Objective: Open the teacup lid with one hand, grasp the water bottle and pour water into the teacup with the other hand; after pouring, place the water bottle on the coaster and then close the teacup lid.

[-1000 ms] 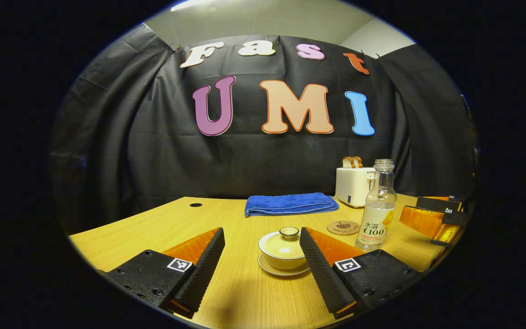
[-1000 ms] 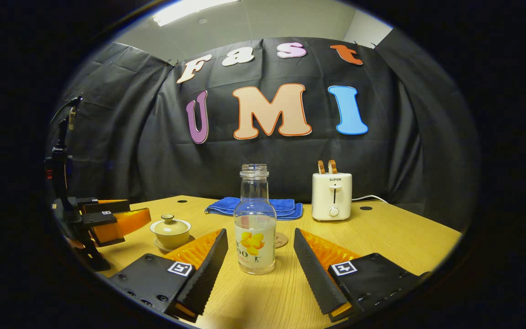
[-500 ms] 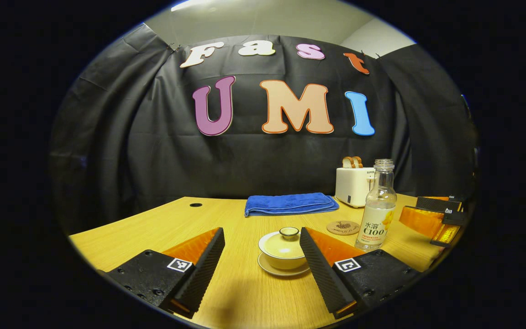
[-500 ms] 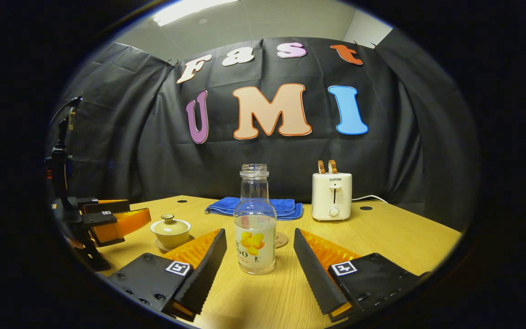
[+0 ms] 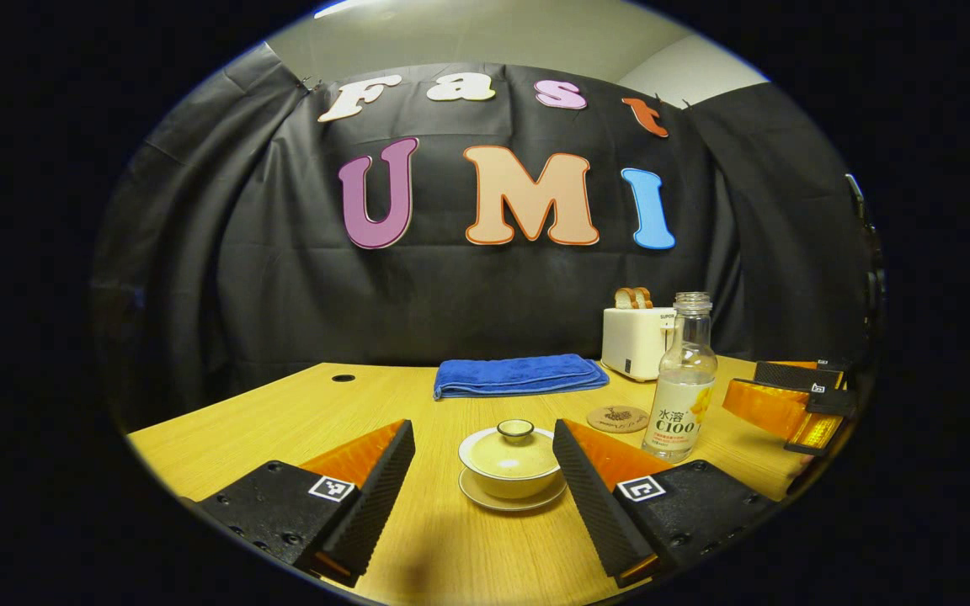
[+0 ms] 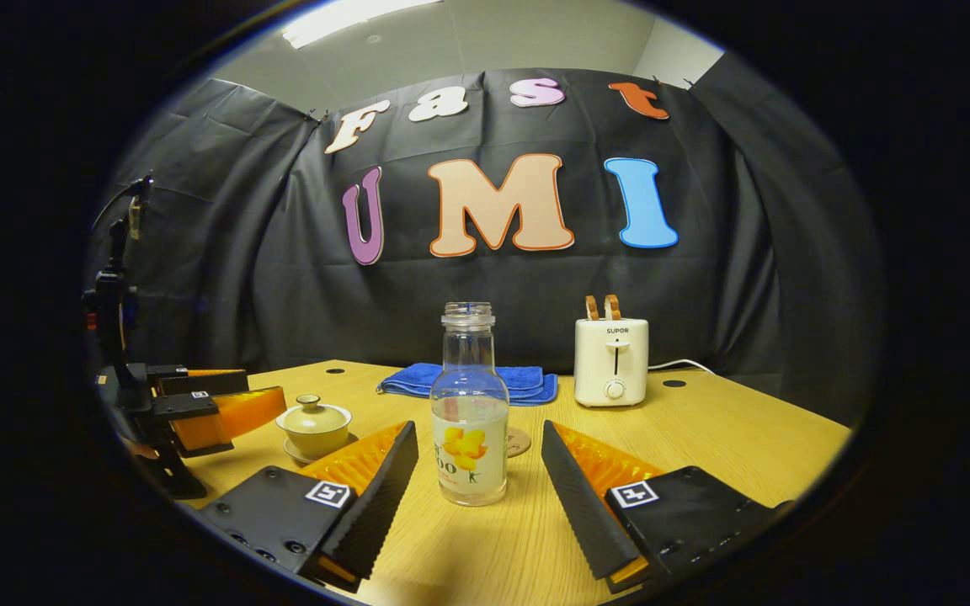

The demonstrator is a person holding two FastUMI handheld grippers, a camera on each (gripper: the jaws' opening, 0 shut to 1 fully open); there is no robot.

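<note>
Teacup (image 5: 512, 465): a pale, lidded cup is seen on a saucer on the wooden table (image 5: 283, 412), just ahead of the left gripper (image 5: 485, 480) and between its spread fingers; nothing is touched.
Lid (image 5: 514, 446): seated on the cup, with a small round knob on top.
Water bottle (image 6: 470, 421): a clear, uncapped bottle, partly filled, is stood upright between the wide-open fingers of the right gripper (image 6: 472, 484), not yet gripped.
Coaster (image 5: 617, 417): a round mat is laid just behind the bottle, bare.
Step in hand: judged to be the approach; no part of the task is done.
Next move: the left gripper is to be advanced and lowered over the knob, then closed and lifted straight up; the bottle is to be clasped around its body.
</note>
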